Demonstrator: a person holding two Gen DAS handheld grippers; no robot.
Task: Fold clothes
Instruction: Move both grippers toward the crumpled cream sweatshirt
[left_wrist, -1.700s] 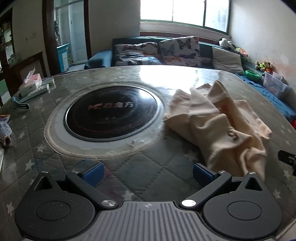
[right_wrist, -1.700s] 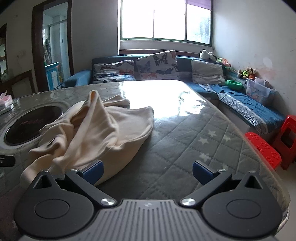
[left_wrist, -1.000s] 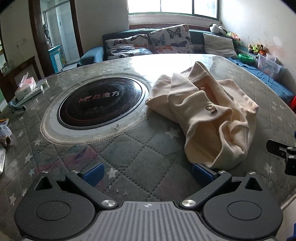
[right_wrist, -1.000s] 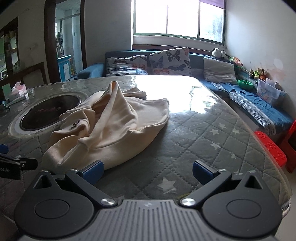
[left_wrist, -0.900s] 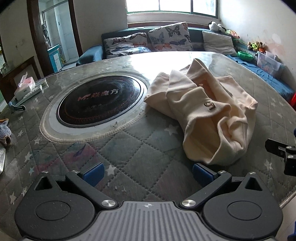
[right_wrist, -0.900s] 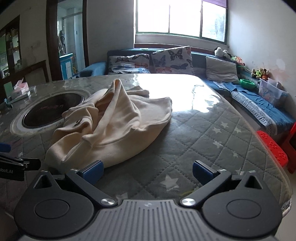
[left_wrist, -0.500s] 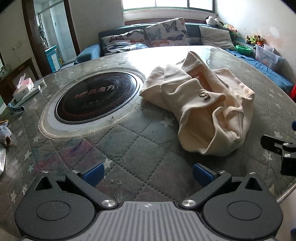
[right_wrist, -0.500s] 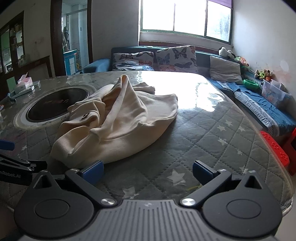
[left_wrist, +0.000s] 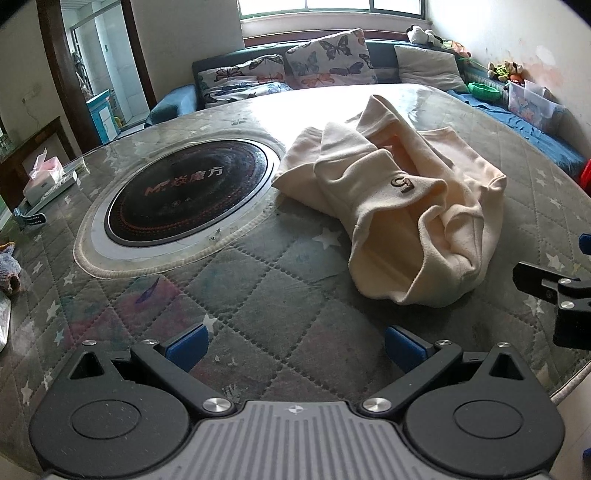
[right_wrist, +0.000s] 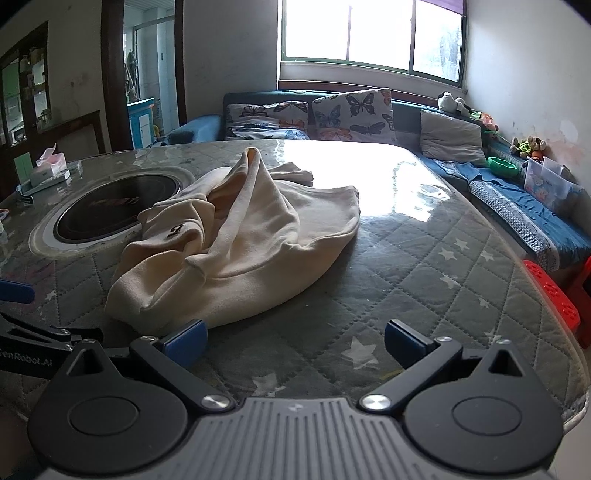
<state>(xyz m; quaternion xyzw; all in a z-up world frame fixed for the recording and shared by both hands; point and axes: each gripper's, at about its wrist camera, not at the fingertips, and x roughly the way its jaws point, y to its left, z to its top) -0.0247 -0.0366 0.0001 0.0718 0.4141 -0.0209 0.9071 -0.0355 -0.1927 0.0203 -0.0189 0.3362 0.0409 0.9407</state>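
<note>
A crumpled cream garment (left_wrist: 402, 206) with a small dark logo lies bunched on the quilted table (left_wrist: 258, 295), right of the round black hob. In the right wrist view the same cream garment (right_wrist: 236, 236) sits ahead and to the left. My left gripper (left_wrist: 293, 343) is open above the table's near edge, short of the garment, with nothing between its blue pads. My right gripper (right_wrist: 293, 341) is also open and empty, its left pad close to the garment's near hem. Each gripper shows at the edge of the other's view.
A round black induction hob (left_wrist: 188, 192) is set into the table (right_wrist: 424, 258) left of the garment. A tissue box (left_wrist: 42, 177) and small items lie at the far left. A sofa with butterfly cushions (right_wrist: 351, 114) stands behind; red stools (right_wrist: 554, 295) are at the right.
Both grippers have drawn back toward the table's near edge and risen, so the garment appears farther away. The garment itself has not moved. Both stay open.
</note>
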